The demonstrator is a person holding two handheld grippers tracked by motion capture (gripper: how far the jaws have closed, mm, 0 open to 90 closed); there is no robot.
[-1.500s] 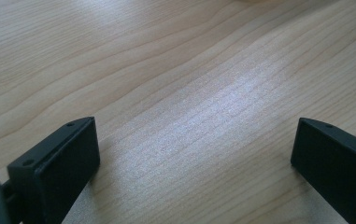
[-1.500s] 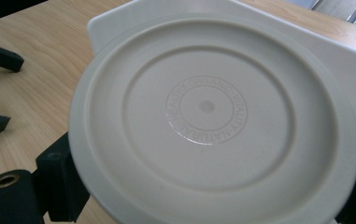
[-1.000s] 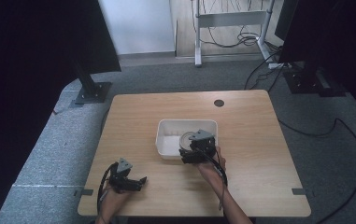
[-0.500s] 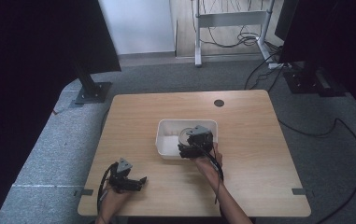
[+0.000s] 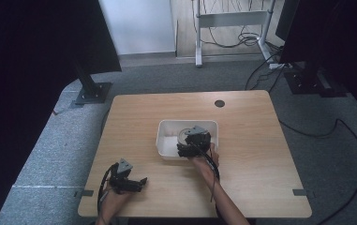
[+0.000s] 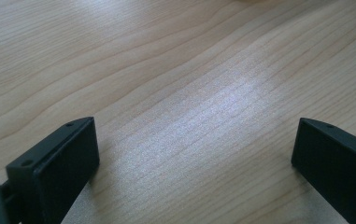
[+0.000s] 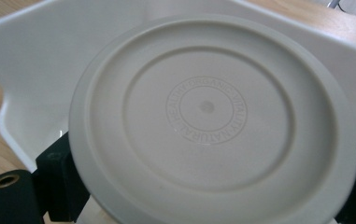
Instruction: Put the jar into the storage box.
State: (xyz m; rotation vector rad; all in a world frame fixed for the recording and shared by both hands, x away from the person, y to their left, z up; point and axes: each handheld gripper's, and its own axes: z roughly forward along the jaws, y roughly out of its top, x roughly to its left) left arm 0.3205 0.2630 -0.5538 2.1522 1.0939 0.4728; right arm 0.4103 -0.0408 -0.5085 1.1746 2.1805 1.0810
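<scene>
Item: round off-white lid [image 7: 213, 116], flat plastic, concentric raised rings and a faint embossed ring of lettering at its centre; landmark for all positions below is the white bin [image 5: 167, 140], a shallow rectangular tub standing near the middle of the bench [image 5: 260, 154]. Location of lid: pinched at its edges by the right claw [image 5: 192, 143], black jaws showing at either side of the disc in the right gripper view, face turned toward the camera and tilted rather than lying flat; held over the bin's near-right part, with the bin's white walls behind and around it. Whether the lid's lower edge touches the bin floor cannot be told. Change noted: across the last second the right claw, with the lid, has crept a short way forward from the bin's near rim to a place above its interior; the bin itself has not shifted. Significance, as a judgement: the carry appears close to done, the lid now being where a release would drop it inside the bin; remaining step would be lowering and letting go. Left claw [image 5: 131, 180]: spread wide, nothing between its jaws, resting low over bare wood well to the near-left of the bin, unchanged in place over the same interval; takes no part in the present step. Condition of the lid: clean, no damage visible.
</scene>
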